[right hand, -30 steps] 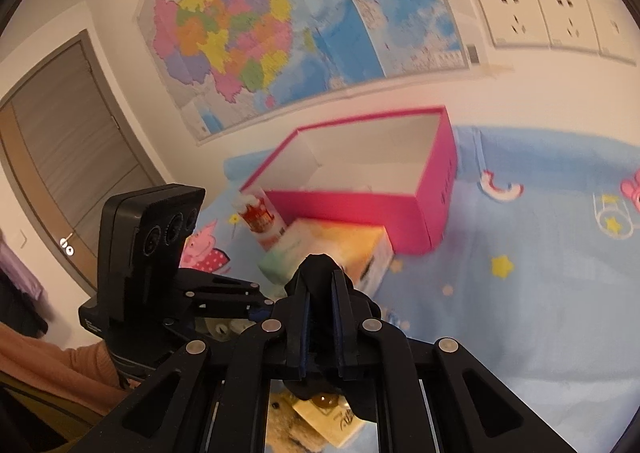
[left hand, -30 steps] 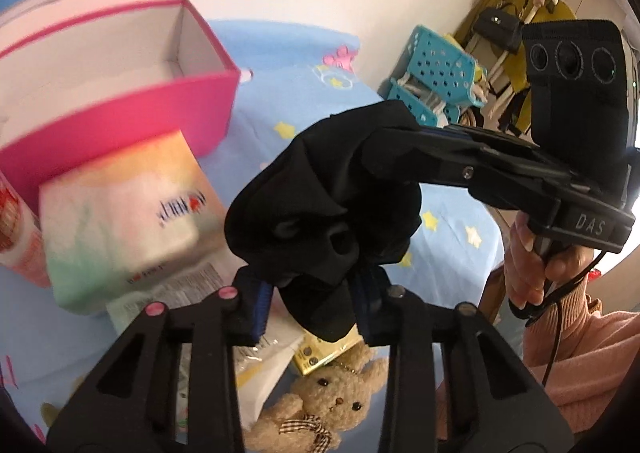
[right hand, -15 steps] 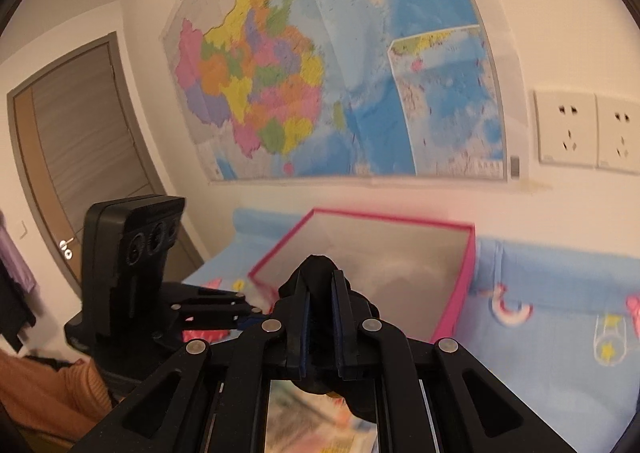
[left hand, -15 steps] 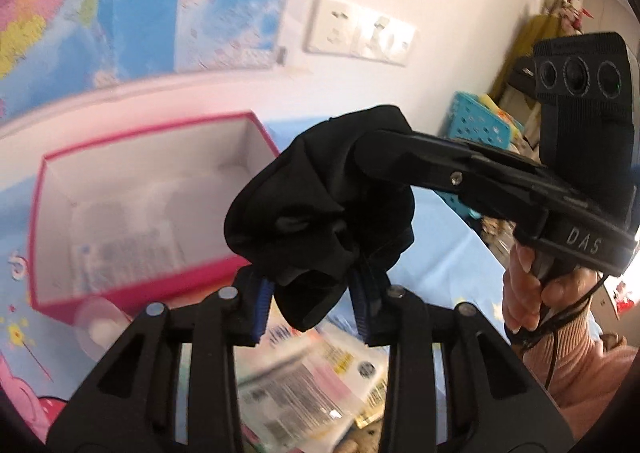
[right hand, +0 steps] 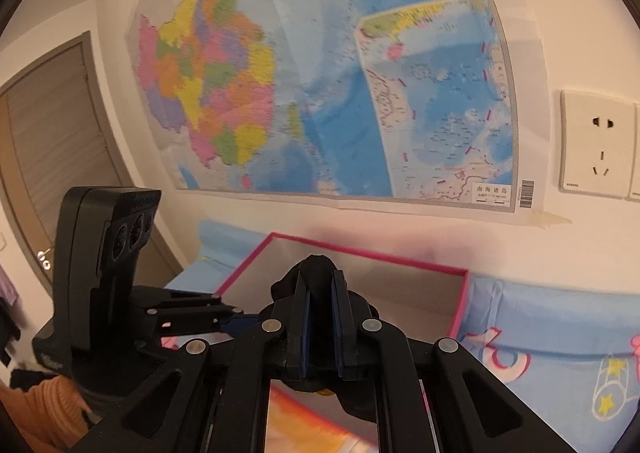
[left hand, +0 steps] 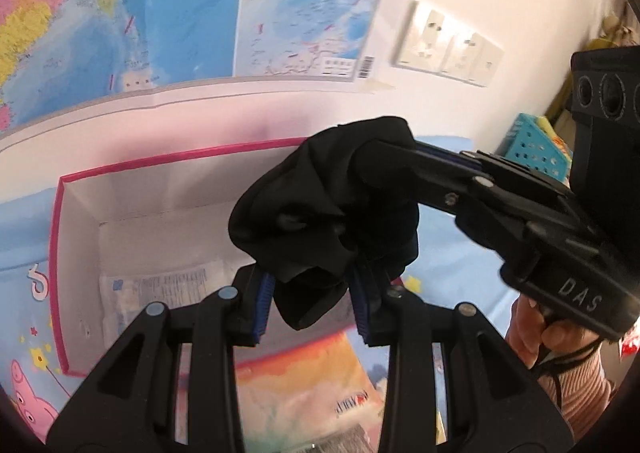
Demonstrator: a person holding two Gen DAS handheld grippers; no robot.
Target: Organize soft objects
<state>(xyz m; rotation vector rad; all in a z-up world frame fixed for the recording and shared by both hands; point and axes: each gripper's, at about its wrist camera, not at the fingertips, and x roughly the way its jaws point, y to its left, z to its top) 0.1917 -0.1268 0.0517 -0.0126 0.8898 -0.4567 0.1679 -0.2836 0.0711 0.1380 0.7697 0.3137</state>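
- Black scrunchie (left hand: 320, 221) sat bunched between both of my tools, hanging in the air just above the open pink box (left hand: 56, 253).
- My left gripper (left hand: 310, 299) had its blue pads (left hand: 262, 303) pressed against the lower fold of the fabric, so it was clamped on the scrunchie from below.
- My right gripper (right hand: 320, 317) was pinched nearly closed on the same scrunchie, with a knob of black cloth poking out past its tips; from the left wrist view it reached in from the side, well above the box floor.
- I judged the scrunchie to be very light, limp and crushable: it folded wherever it was squeezed and would not break, but slack loops could slip from a shallow pinch, so a hold on the thick gathered part looked safest.
- Inside the box, a clear plastic packet (left hand: 160, 289) with printed text lay flat on the bottom.
- Nearer me than the box, a pastel tissue pack (left hand: 304, 385) lay on the blue cartoon sheet (right hand: 560, 333).
- Behind the box, a wall map (right hand: 320, 73) and white sockets (right hand: 592, 141) hung on the wall.
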